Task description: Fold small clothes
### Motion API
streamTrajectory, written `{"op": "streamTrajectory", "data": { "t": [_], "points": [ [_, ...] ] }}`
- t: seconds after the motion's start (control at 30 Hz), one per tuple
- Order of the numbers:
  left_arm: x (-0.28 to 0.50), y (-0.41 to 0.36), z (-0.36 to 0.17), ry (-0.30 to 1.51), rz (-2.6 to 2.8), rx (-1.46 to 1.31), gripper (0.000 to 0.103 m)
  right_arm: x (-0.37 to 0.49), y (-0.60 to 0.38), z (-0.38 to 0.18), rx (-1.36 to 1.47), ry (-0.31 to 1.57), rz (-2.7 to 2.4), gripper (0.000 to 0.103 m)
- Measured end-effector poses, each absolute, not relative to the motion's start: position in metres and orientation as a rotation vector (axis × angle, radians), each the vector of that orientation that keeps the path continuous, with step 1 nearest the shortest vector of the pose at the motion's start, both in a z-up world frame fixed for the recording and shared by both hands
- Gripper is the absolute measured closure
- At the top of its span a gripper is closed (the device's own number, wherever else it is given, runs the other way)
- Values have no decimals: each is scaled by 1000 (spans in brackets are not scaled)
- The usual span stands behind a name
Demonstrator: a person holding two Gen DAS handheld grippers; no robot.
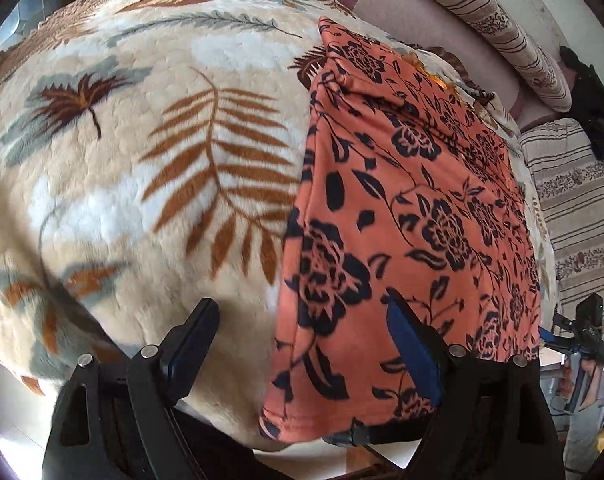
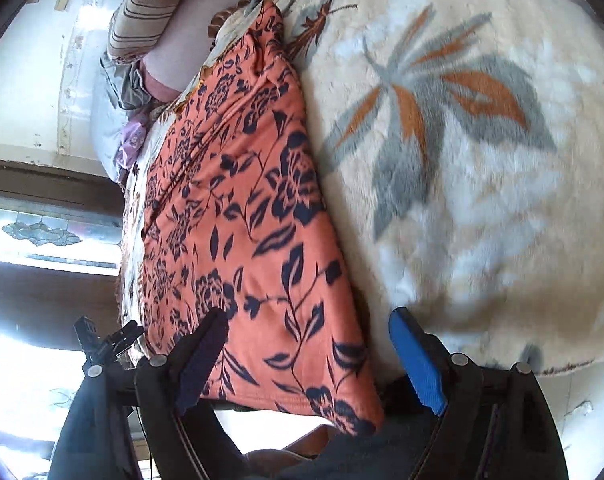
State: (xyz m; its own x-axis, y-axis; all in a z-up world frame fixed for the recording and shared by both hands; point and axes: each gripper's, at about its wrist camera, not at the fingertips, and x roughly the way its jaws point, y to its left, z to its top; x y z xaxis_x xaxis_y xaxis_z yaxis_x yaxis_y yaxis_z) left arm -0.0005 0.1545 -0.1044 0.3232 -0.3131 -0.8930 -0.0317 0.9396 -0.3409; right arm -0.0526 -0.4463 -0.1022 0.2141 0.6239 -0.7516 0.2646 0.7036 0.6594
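Observation:
An orange garment with a dark floral print (image 1: 414,216) lies flat on a cream leaf-patterned blanket (image 1: 150,152), its near hem hanging at the bed's edge. My left gripper (image 1: 302,316) hovers open above the garment's left edge, with nothing between its fingers. In the right wrist view the same orange garment (image 2: 238,240) runs from the lower middle up to the left. My right gripper (image 2: 308,328) is open above its near right corner, holding nothing. The other gripper (image 2: 106,344) shows at the lower left of that view.
Striped pillows (image 1: 502,32) and a dark object (image 1: 594,96) lie at the far right of the bed. A window with patterned glass (image 2: 42,232) and a pale wall (image 2: 30,92) stand left of the bed. Purple and grey clothes (image 2: 130,140) sit by the pillow.

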Motion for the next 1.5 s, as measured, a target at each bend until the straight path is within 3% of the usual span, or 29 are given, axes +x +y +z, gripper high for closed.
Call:
{"op": "streamTrajectory", "data": {
  "t": [0.1, 0.13, 0.17, 0.27, 0.37, 0.5, 0.57, 0.6, 0.63, 0.7, 0.8, 0.83, 0.9, 1.07, 1.3, 1.5],
  "points": [
    [-14, 147, -111, 1252, -168, -316, 17, -63, -438, -111, 832, 1376, 316, 19],
    [-17, 146, -111, 1250, -171, -322, 17, -66, -436, -111, 838, 1370, 330, 22],
    [-20, 145, -111, 1251, -184, -337, 17, -69, -433, -111, 838, 1370, 340, 32],
    [-27, 145, -113, 1264, -193, -368, 18, -75, -430, -114, 825, 1361, 337, 41],
    [-28, 142, -114, 1268, -192, -348, 26, -78, -434, -115, 831, 1352, 326, 51],
    [-29, 145, -118, 1283, -153, -329, 46, -80, -435, -115, 788, 1343, 327, 56],
    [-30, 147, -118, 1295, -133, -306, 65, -81, -435, -115, 785, 1334, 325, 57],
    [-31, 149, -118, 1302, -133, -301, 80, -81, -436, -115, 788, 1330, 328, 57],
    [-32, 151, -118, 1306, -143, -306, 87, -82, -437, -116, 789, 1329, 330, 58],
    [-35, 152, -118, 1303, -151, -308, 92, -81, -436, -116, 766, 1349, 324, 63],
    [-41, 150, -112, 1283, -155, -277, 94, -81, -441, -119, 769, 1380, 301, 77],
    [-42, 148, -109, 1272, -156, -266, 95, -82, -444, -120, 771, 1386, 291, 90],
    [-43, 147, -98, 1237, -159, -268, 95, -85, -447, -117, 816, 1368, 311, 94],
    [-41, 152, -69, 1149, -176, -282, 95, -85, -454, -84, 895, 1247, 375, 94],
    [-35, 151, -112, 1250, -132, -307, 95, -83, -450, -120, 913, 1359, 344, 94],
    [-36, 156, -99, 1214, -144, -325, 95, -84, -460, -117, 990, 1317, 367, 94]
  ]
}}
